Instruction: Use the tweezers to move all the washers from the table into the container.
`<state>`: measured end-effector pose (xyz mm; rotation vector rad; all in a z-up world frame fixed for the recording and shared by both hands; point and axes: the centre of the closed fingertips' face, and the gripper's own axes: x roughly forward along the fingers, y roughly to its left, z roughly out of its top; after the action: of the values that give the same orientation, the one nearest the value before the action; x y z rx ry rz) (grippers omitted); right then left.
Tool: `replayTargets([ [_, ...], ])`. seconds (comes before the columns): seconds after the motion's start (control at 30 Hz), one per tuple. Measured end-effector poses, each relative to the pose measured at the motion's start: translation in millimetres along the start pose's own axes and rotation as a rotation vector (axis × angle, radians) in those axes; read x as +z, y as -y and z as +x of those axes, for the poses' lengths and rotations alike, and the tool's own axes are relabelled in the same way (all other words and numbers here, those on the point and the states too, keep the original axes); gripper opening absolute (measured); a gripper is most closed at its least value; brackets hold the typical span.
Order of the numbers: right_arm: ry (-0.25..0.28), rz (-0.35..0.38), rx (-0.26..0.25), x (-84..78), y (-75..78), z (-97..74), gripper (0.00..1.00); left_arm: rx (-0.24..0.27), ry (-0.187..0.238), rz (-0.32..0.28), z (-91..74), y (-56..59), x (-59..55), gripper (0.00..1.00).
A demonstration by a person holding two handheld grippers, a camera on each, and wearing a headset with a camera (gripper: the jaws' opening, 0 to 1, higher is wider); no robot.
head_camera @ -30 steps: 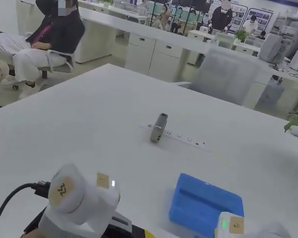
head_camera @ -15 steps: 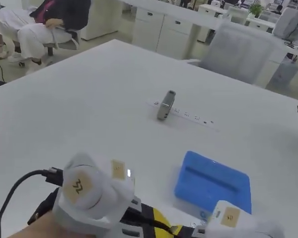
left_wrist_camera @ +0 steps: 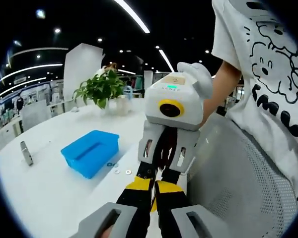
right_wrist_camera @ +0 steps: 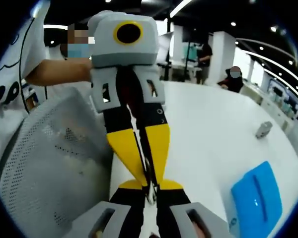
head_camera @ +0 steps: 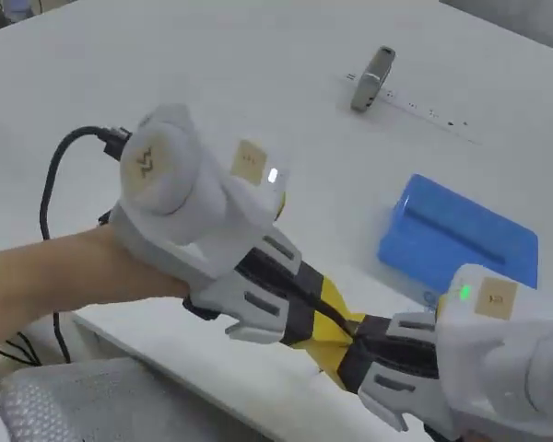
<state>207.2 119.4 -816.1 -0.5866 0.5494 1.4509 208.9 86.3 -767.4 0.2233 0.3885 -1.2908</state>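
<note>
My left gripper [head_camera: 343, 328] comes in from the left on a bare forearm, its yellow jaws pressed together and pointing right. My right gripper [head_camera: 358, 339] comes in from the lower right, jaws together, and the two sets of tips meet nose to nose over the table's near edge. The left gripper view has my left gripper [left_wrist_camera: 155, 184] against the right one's white body. In the right gripper view my right gripper [right_wrist_camera: 151, 186] meets long yellow jaws. A thin grey sliver sits at the joint; I cannot tell what it is. A blue container [head_camera: 456, 235] [left_wrist_camera: 89, 151] [right_wrist_camera: 256, 201] has small washers [left_wrist_camera: 118, 171] beside it.
A grey metal block [head_camera: 371, 78] [left_wrist_camera: 26, 152] stands on a socket strip [head_camera: 424, 110] at the far side of the white table [head_camera: 212, 83]. A mesh chair [head_camera: 74, 401] [left_wrist_camera: 233, 163] is at the near edge. A black cable [head_camera: 60, 175] trails from my left gripper. A potted plant [left_wrist_camera: 102, 89] stands beyond the container.
The head camera has tilted down toward the near edge. Both grippers have risen from the bottom of the picture, and their jaw tips now meet.
</note>
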Motion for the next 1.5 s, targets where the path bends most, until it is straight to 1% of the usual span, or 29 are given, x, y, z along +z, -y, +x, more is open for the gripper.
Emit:
replayTargets([
  [0.13, 0.003, -0.005, -0.016, 0.8, 0.8, 1.7, 0.03, 0.035, 0.017, -0.015, -2.7, -3.0, -1.2, 0.00],
  [0.17, 0.007, -0.009, -0.022, 0.9, 1.1, 1.9, 0.03, 0.060, 0.018, -0.011, -3.2, -3.5, -1.6, 0.00],
  [0.2, 0.015, 0.001, -0.033, 1.3, 2.8, 2.0, 0.03, 0.088, 0.014, -0.030, -4.3, -5.7, -3.0, 0.01],
  [0.27, 0.032, 0.056, -0.043, 1.7, 4.9, 2.1, 0.03, 0.132, 0.023, -0.117, -7.5, -5.2, -4.5, 0.10],
  [0.33, 0.035, 0.098, -0.068, 0.4, 10.5, -0.4, 0.03, 0.244, 0.067, -0.223, -16.8, -14.2, -2.1, 0.17],
  [0.37, 0.036, 0.108, -0.080, -0.7, 12.9, -2.3, 0.03, 0.317, 0.106, -0.294, -25.6, -21.4, -1.5, 0.20],
  [0.43, 0.058, 0.158, -0.130, -0.8, 22.3, -10.2, 0.03, 0.428, 0.129, -0.353, -40.5, -30.7, -3.7, 0.25],
  [0.47, 0.066, 0.182, -0.154, -1.0, 27.2, -14.5, 0.03, 0.502, 0.042, -0.314, -54.5, -36.7, -12.3, 0.26],
  [0.53, 0.088, 0.230, -0.235, -1.5, 44.8, -28.6, 0.03, 0.682, -0.055, -0.305, -81.3, -51.2, -20.6, 0.29],
  [0.57, 0.107, 0.265, -0.293, -2.4, 57.4, -38.5, 0.03, 0.707, -0.053, -0.309, -84.4, -52.1, -19.5, 0.30],
  [0.6, 0.123, 0.291, -0.330, -3.3, 66.2, -44.9, 0.03, 0.780, -0.002, -0.343, -94.1, -55.2, -12.9, 0.31],
  [0.63, 0.132, 0.327, -0.381, -7.6, 78.6, -54.0, 0.03, 0.810, 0.033, -0.371, -99.5, -55.1, -10.4, 0.32],
  [0.67, 0.135, 0.346, -0.422, -11.2, 87.8, -60.1, 0.03, 0.849, 0.089, -0.430, -104.3, -53.9, -6.5, 0.34],
  [0.7, 0.143, 0.363, -0.462, -14.5, 96.7, -66.3, 0.03, 0.889, 0.114, -0.479, -108.5, -52.5, -7.6, 0.39],
  [0.73, 0.153, 0.388, -0.516, -18.6, 108.8, -74.9, 0.03, 0.941, 0.115, -0.511, -111.4, -50.0, -12.8, 0.45],
  [0.77, 0.158, 0.396, -0.540, -21.1, 115.3, -79.2, 0.03, 0.974, 0.104, -0.523, -113.7, -48.9, -16.8, 0.52],
  [0.83, 0.153, 0.411, -0.575, -28.8, 126.8, -83.8, 0.03, 1.045, 0.062, -0.477, -116.1, -46.7, -20.2, 0.62],
  [0.87, 0.151, 0.406, -0.618, -33.9, 135.5, -86.9, 0.03, 1.074, 0.048, -0.468, -116.6, -46.8, -21.1, 0.65],
  [0.97, 0.176, 0.425, -0.637, -36.3, 143.3, -86.4, 0.03, 1.137, -0.021, -0.399, -119.5, -50.8, -19.6, 0.74],
  [1.0, 0.181, 0.414, -0.655, -36.5, 146.6, -87.2, 0.03, 1.155, -0.024, -0.400, -121.6, -51.3, -18.5, 0.75],
  [1.03, 0.191, 0.406, -0.670, -37.0, 149.2, -86.7, 0.03, 1.177, -0.002, -0.394, -124.7, -51.9, -10.5, 0.76],
  [1.1, 0.211, 0.438, -0.683, -38.9, 152.6, -84.4, 0.03, 1.203, 0.031, -0.379, -125.9, -55.5, -5.7, 0.75],
  [1.13, 0.220, 0.439, -0.690, -39.5, 154.1, -83.3, 0.03, 1.213, 0.025, -0.362, -125.7, -56.6, -7.3, 0.74],
  [1.17, 0.224, 0.439, -0.695, -40.5, 155.0, -82.0, 0.03, 1.224, -0.015, -0.337, -127.1, -56.5, -12.0, 0.73],
  [1.2, 0.226, 0.446, -0.704, -42.4, 155.9, -80.5, 0.03, 1.219, -0.045, -0.340, -127.6, -53.8, -16.7, 0.70],
  [1.23, 0.232, 0.449, -0.713, -43.9, 157.2, -80.3, 0.03, 1.221, -0.032, -0.347, -126.4, -53.2, -17.4, 0.69],
  [1.3, 0.268, 0.527, -0.727, -49.8, 158.7, -78.4, 0.03, 1.221, -0.048, -0.369, -127.6, -55.3, -23.7, 0.68],
  [1.37, 0.273, 0.548, -0.740, -55.0, 156.4, -77.9, 0.03, 1.213, -0.068, -0.372, -125.0, -55.1, -25.2, 0.68],
  [1.5, 0.244, 0.568, -0.731, -66.5, 147.4, -73.9, 0.03, 1.202, -0.105, -0.345, -122.3, -53.7, -28.2, 0.66],
])
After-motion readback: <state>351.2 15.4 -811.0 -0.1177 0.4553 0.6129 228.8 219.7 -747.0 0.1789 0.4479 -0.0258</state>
